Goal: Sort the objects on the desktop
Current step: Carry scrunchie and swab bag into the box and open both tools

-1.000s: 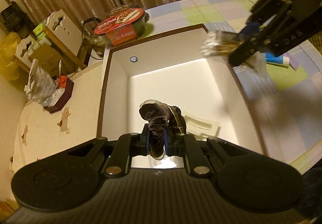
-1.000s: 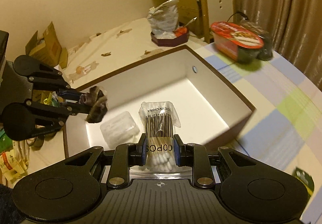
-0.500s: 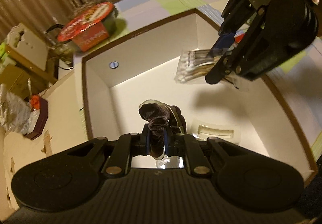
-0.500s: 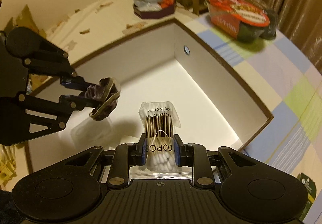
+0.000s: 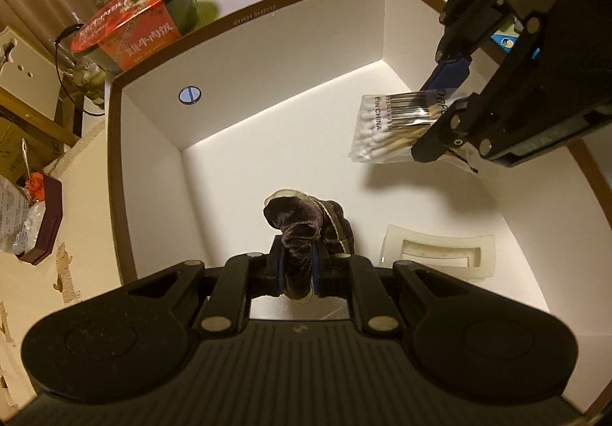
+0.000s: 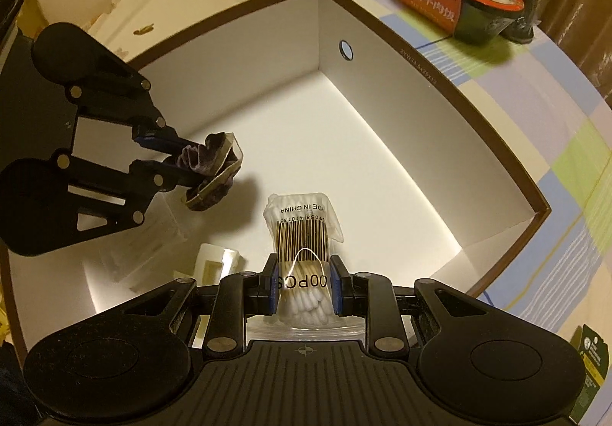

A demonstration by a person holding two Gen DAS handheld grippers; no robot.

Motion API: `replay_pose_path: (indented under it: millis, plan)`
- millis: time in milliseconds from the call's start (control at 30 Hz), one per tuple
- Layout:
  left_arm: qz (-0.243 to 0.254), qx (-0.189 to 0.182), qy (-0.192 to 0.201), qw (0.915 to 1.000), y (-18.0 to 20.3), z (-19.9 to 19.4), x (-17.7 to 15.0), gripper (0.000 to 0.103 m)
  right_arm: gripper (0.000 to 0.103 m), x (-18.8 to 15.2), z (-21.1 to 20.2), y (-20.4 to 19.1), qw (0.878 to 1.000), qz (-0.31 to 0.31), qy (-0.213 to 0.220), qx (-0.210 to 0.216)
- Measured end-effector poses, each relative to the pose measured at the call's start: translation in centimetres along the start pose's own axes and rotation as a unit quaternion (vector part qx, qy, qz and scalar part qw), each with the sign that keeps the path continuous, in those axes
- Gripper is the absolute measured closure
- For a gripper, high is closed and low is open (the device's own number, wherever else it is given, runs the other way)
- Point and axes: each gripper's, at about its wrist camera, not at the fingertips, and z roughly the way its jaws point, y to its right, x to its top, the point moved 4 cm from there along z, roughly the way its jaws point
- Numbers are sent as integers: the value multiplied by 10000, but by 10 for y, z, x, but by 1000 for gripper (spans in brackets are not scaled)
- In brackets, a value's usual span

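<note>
Left wrist: one scrunchie, one swab pack.

— What colours does the box have?
— White walls and floor, a dark brown rim.
— And the held things?
— The scrunchie is dark purple-brown velvet on a pale card. The cotton swab pack is clear, with white tips and a black barcode.
— The grippers?
— Black, with blue pads.
— Beyond the box's far edge?
— A bowl with a red-orange lid, on a cloth checked in lilac, green, blue and cream.
</note>
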Motion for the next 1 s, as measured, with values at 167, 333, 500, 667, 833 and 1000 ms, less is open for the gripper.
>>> replay_pose_path:
  millis: [167, 333, 500, 667, 833, 1000]
  plan:
    - [-22, -221, -35, 9997, -1, 12, 2, 88, 78, -3, 10, -6, 9993, -273, -254, -43]
    - [-135, -267, -133, 9995, 1, 21, 0, 66, 34, -4, 14, -13, 9974, -651, -252, -196]
    - [-290, -274, -218, 9990, -2, 17, -5, 65, 34, -4, 12, -12, 9967, -741, -248, -229]
    - [-349, -227, -336, 9986, -1, 8, -8, 59, 34, -6, 4, -13, 9961, -835, -210, -215]
    - [-445, -184, -276, 9985, -1, -7, -10, 57, 34, -9, -11, -15, 9967, -793, -64, -149]
    - [-533, -8, -235, 9983, 2, -22, -12, 50, 34, -13, -23, -18, 9973, -727, 69, -93]
